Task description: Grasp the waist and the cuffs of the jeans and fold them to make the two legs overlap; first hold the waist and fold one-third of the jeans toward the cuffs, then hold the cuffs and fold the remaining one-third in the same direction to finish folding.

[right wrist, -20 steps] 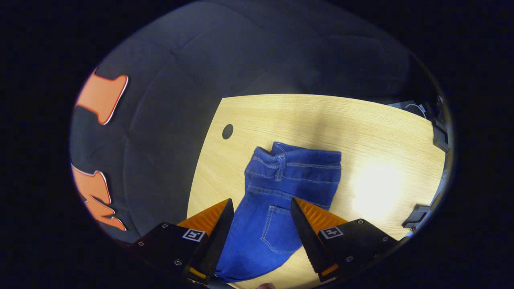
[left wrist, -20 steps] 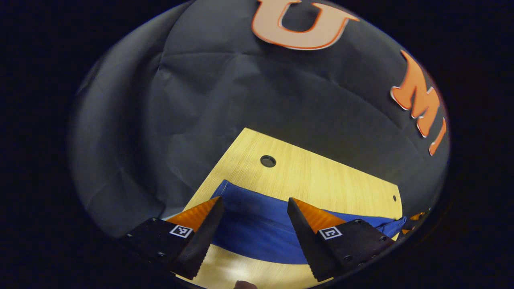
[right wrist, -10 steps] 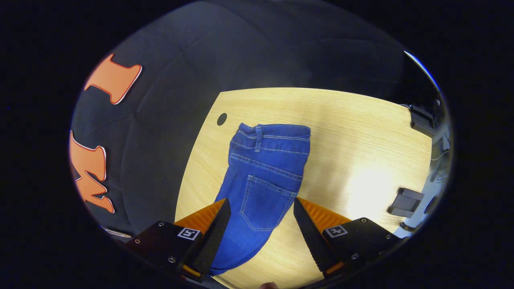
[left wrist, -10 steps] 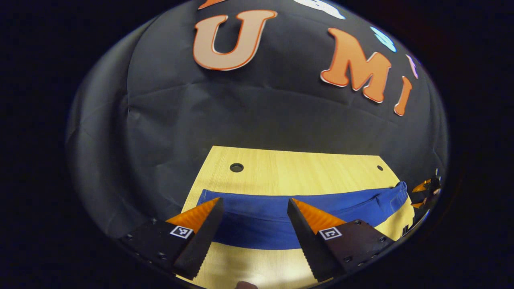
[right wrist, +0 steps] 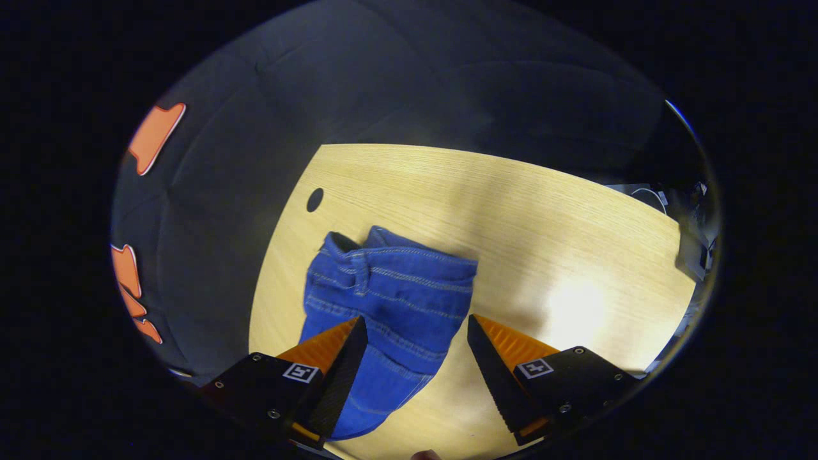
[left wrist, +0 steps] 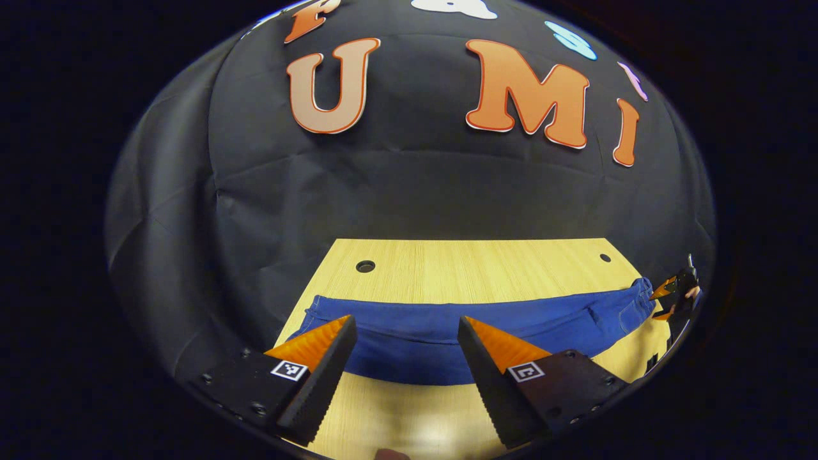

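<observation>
across the pale wooden surface (left wrist: 473, 268) the jeans (left wrist: 447, 335) lie flat as a long blue band, stretched from near the surface's left edge to its right side in the left gripper view. black cloth of the booth wall (left wrist: 396, 185) stands behind the far edge. in the right gripper view the same surface (right wrist: 549, 230) carries the jeans (right wrist: 390, 300) seen from the waist end: the waistband, with a belt loop and pale stitching, lies toward the far-left part of the wood, and the rest of the garment runs toward the camera and under the near fingers. a bright patch of glare sits on the wood to the right of the denim.

the left gripper (left wrist: 401, 332) hovers over the middle of the band with its jaws spread wide, denim showing in the gap and nothing pinched. the right gripper (right wrist: 415, 329) hangs above the seat area just below the waistband, its jaws likewise spread apart with blue cloth between them and no grip on it. that right gripper also shows small at the right end of the band in the left gripper view, next to the waist.

a round hole (left wrist: 365, 266) is cut in the wood beyond the jeans near the far-left corner, and a smaller hole (left wrist: 604, 258) sits near the far-right corner.
</observation>
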